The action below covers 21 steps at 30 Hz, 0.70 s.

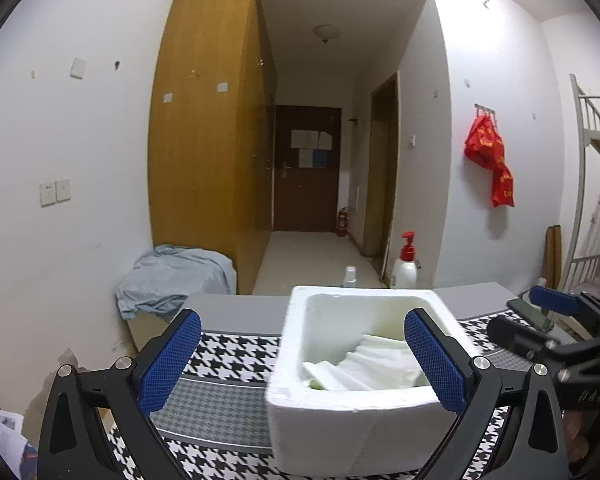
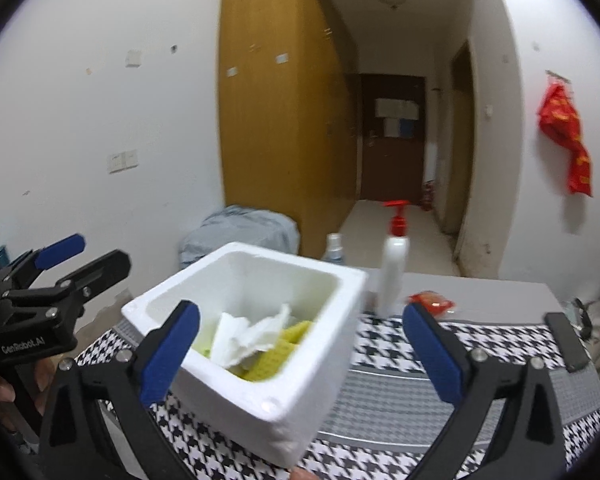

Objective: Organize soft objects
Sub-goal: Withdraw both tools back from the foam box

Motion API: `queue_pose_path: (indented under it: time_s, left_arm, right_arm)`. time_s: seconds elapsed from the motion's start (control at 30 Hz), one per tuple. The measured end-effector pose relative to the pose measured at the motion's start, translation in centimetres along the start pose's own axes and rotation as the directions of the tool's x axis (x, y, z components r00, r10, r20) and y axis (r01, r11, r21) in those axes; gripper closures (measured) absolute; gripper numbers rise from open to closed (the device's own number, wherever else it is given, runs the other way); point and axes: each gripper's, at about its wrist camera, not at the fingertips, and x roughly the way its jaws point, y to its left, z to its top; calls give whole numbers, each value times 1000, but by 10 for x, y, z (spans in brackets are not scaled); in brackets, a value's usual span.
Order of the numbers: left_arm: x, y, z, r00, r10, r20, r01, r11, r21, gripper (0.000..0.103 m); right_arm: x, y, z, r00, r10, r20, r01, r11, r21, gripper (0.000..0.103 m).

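A white foam box (image 1: 352,416) stands on the houndstooth cloth; it also shows in the right wrist view (image 2: 260,396). Inside lie white tissue paper (image 1: 374,364) (image 2: 246,336) and a yellow sponge cloth (image 2: 278,352). My left gripper (image 1: 304,360) is open and empty, its jaws spread before the box's left part. My right gripper (image 2: 300,354) is open and empty, spread across the box's right side. Each gripper shows at the edge of the other's view, the right gripper (image 1: 540,312) and the left gripper (image 2: 72,256).
A white pump bottle with a red top (image 2: 394,272) (image 1: 406,268) and a small spray bottle (image 2: 333,246) stand behind the box. A red packet (image 2: 432,302) lies on the grey table (image 2: 480,296). A dark flat object (image 2: 566,340) lies at right.
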Motion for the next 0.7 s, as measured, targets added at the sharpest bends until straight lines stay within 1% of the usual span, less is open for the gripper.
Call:
queue_pose_path:
  time_s: [0.13,0.3,0.4,0.57,0.7]
  left_arm:
    - [-7,-16,1,1000,-30,10,30,999,21,1]
    - [-15,-32,2,998,-68,8,68,997,33,1]
    - [-20,-38,0,998,-63,18,62,997,44,1]
    - [-26,-46,-1,998,-54,10,53,997,55,1]
    - [-36,-52,-3,998,-65,16,64,996,61,1]
  right_arm:
    - [-16,-18,-2,999,-39,19,38,998,43,0]
    - [-35,-26,-9,996,-73,42,71,996,44,0]
    - [-44,-28,-12,996,-80,48,78,996,49,0]
    - [-57,-31,-18,994,-91,68,88,995,49,0]
    - [-68,-32,-23,993,-91,82,86,995,54,0]
